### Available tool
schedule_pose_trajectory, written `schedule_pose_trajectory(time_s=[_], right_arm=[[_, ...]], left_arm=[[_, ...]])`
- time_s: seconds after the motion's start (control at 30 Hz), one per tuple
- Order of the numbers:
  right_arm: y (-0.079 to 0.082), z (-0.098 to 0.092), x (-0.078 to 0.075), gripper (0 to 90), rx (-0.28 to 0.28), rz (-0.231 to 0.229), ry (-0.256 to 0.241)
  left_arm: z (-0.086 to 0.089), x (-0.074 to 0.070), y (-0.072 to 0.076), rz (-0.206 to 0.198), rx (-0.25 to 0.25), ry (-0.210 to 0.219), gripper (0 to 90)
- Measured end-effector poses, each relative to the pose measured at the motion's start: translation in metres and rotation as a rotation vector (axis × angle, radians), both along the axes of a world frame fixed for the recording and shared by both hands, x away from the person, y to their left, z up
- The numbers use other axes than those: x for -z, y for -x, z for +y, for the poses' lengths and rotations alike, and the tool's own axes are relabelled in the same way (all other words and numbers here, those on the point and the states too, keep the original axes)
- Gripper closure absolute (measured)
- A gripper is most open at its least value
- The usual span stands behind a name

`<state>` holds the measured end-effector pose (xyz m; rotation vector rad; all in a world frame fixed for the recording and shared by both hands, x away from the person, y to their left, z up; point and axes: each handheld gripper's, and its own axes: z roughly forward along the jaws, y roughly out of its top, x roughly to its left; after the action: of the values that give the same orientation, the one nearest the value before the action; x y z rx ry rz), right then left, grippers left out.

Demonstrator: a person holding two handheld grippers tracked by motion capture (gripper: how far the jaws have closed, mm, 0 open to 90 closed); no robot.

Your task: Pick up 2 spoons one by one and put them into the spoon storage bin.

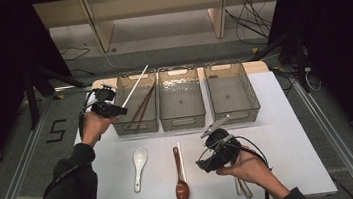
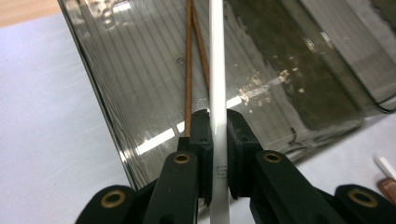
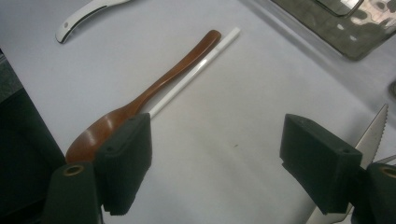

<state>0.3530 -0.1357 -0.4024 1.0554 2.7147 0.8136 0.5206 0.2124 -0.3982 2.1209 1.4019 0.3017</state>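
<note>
My left gripper (image 1: 115,108) (image 2: 218,122) is shut on a white chopstick (image 1: 135,85) (image 2: 218,70), which slants up and to the right over the left clear bin (image 1: 153,124) (image 2: 116,135). Two brown chopsticks (image 1: 142,106) (image 2: 188,65) lie inside that bin. My right gripper (image 1: 211,162) (image 3: 215,144) hovers open above the white table, with nothing between its jaws. To its left lie a brown wooden spoon (image 1: 180,177) (image 3: 140,100) and a second white chopstick (image 1: 181,162) (image 3: 196,77), side by side.
A white ceramic spoon (image 1: 139,166) (image 3: 88,11) lies left of the wooden spoon. The middle bin (image 1: 183,121) and the right bin (image 1: 246,114) stand beside the left one. A serrated knife blade (image 3: 373,135) lies by the right jaw; metal cutlery (image 1: 242,187) pokes out under the right hand.
</note>
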Motion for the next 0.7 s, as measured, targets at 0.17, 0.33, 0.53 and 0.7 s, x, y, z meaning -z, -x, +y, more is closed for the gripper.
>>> schedule_pose_trajectory(time_s=[0.17, 0.33, 0.53, 0.7], right_arm=[[0.0, 0.001, 0.001, 26.2, 0.0, 0.002, 0.001], [0.0, 0.001, 0.001, 26.2, -0.003, 0.004, 0.002], [0.001, 0.001, 0.001, 26.3, -0.009, 0.008, 0.003], [0.0, 0.001, 0.001, 26.4, 0.0, 0.006, 0.006]], left_arm=[[-0.001, 0.008, -0.008, 0.029, -0.015, -0.023, 82.1], [-0.003, 0.016, -0.013, 0.054, -0.035, -0.027, 81.7], [-0.005, 0.015, -0.016, 0.064, -0.045, -0.022, 68.5], [-0.005, 0.001, -0.007, 0.031, -0.042, 0.004, 46.0]])
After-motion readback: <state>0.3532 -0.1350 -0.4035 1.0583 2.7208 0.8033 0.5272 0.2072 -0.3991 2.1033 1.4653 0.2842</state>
